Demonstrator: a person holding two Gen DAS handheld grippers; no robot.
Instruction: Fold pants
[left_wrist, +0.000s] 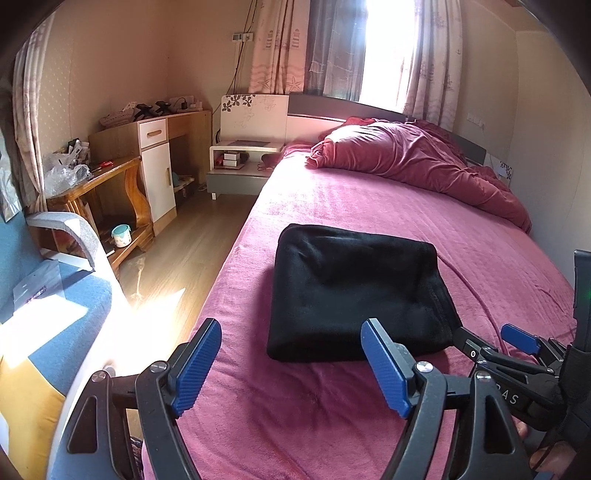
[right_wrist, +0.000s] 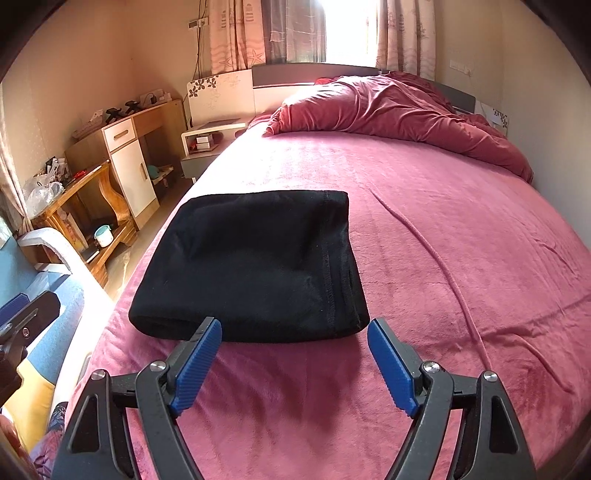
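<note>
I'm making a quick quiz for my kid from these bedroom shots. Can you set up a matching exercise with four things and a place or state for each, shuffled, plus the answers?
Things:
1. pants
2. quilt
3. mug
4. left gripper

Places or states:
A. bunched up at the head of the bed
B. open, holding nothing
C. folded into a black bundle on the pink bedspread
D. on the low shelf of the wooden table beside the bed

Pairs: 1-C, 2-A, 3-D, 4-B
</note>
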